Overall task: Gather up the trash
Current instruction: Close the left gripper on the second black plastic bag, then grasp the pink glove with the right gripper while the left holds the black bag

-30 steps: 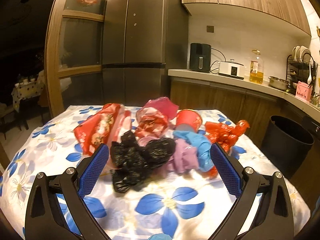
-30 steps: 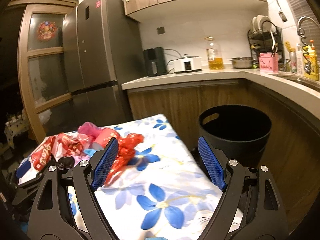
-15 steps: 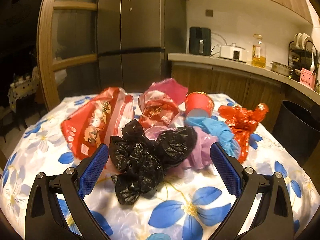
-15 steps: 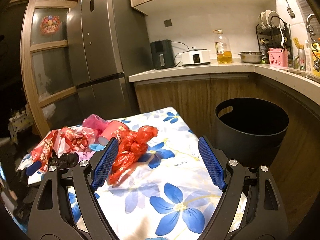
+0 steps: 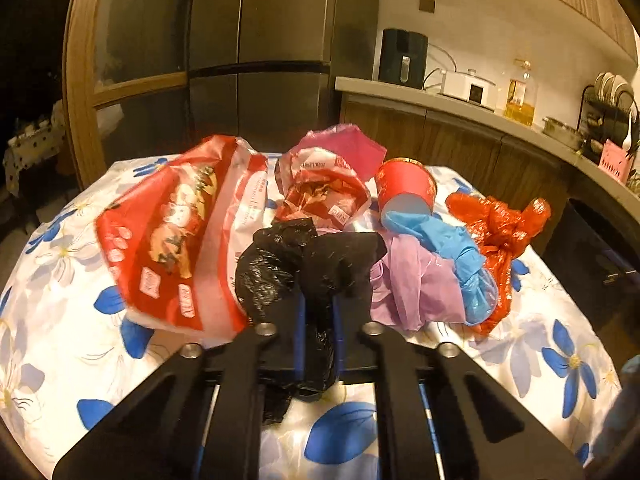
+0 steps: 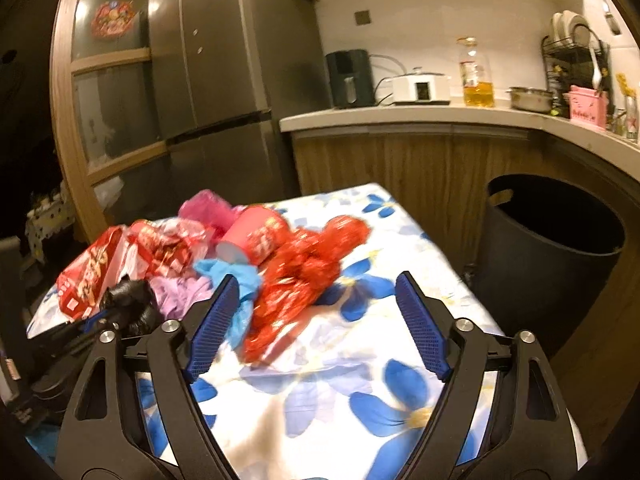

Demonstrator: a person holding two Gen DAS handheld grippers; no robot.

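Observation:
A heap of trash lies on the flowered tablecloth [image 5: 532, 364]. My left gripper [image 5: 318, 300] is closing, and its blue pads pinch the crumpled black plastic bag [image 5: 304, 264] at the heap's near edge. Behind it are a big red snack packet [image 5: 172, 232], a purple bag [image 5: 416, 280], a blue glove [image 5: 452, 248], a red paper cup [image 5: 406, 184] on its side and a crumpled red bag [image 5: 500, 232]. My right gripper [image 6: 316, 280] stands wide, its jaws closing slightly. The red bag [image 6: 296, 292] lies between and just beyond its fingers, untouched.
A black round bin [image 6: 552, 248] stands on the floor past the table's right edge, by the wooden counter [image 6: 420, 120]. A tall fridge [image 6: 224, 64] rises behind the table. A pink bag [image 5: 340, 144] and a torn red wrapper [image 5: 324, 196] lie at the heap's back.
My left gripper moved in and down over the black bag and went from wide open to shut on it. My right gripper swung left and lower toward the red bag.

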